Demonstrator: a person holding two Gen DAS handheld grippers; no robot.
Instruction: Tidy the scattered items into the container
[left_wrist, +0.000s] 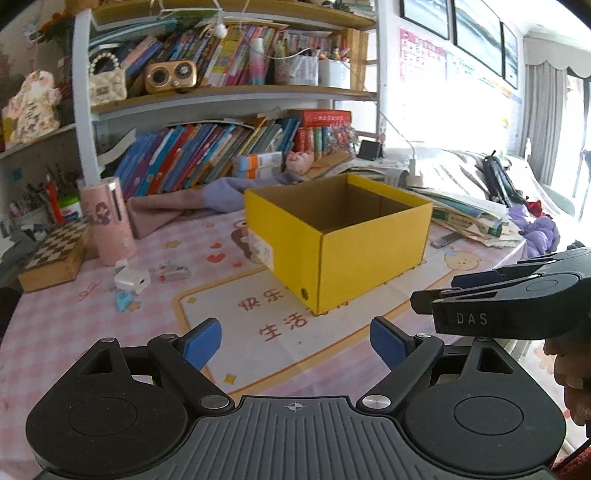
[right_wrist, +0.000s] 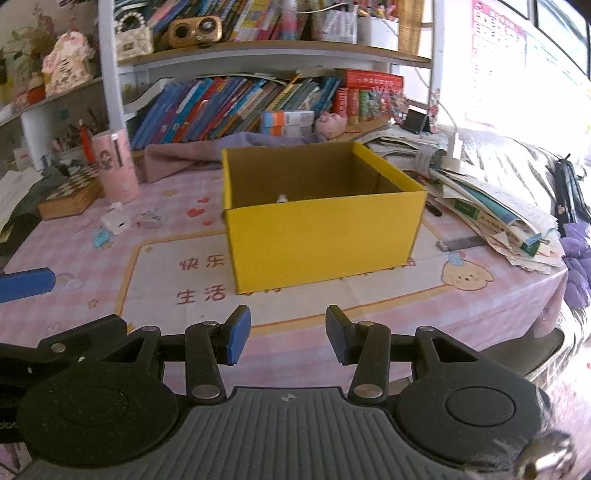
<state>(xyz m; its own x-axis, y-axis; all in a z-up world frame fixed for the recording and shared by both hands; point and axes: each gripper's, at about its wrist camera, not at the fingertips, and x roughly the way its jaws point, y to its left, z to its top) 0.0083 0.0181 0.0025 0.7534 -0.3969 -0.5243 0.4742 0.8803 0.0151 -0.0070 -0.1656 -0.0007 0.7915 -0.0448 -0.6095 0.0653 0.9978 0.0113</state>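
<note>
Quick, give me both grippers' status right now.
Left gripper: open, holding nothing.
Right gripper: open, holding nothing.
</note>
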